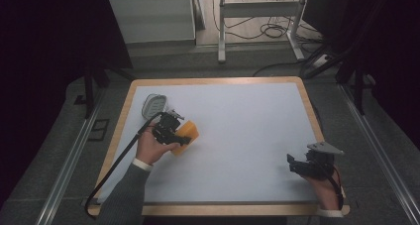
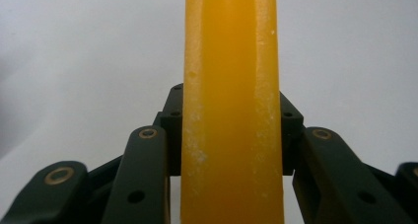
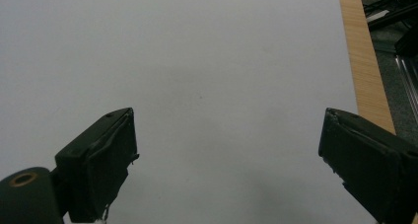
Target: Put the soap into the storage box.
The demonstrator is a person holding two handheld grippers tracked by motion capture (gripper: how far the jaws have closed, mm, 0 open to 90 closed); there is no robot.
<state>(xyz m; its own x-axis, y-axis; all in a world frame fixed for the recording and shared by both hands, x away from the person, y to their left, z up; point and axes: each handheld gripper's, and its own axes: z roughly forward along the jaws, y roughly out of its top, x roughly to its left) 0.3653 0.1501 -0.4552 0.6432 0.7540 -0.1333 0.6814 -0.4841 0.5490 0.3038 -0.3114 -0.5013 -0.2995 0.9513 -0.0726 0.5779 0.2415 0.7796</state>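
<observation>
My left gripper (image 1: 182, 136) is shut on a flat orange block (image 1: 186, 134), held a little above the white table top at the left. In the left gripper view the orange block (image 2: 231, 110) stands upright between the two black jaws, which press on its sides. Just behind the left hand lies a clear, rounded plastic piece (image 1: 153, 105) on the table. My right gripper (image 1: 293, 164) rests near the table's front right corner, and in the right gripper view (image 3: 226, 160) its jaws stand wide open with nothing between them.
The white table top (image 1: 237, 136) has a wooden rim (image 1: 311, 111). A black cable (image 1: 116, 165) trails from the left gripper over the front left edge. Beyond the table are a metal frame (image 1: 257, 17) and cables on the floor.
</observation>
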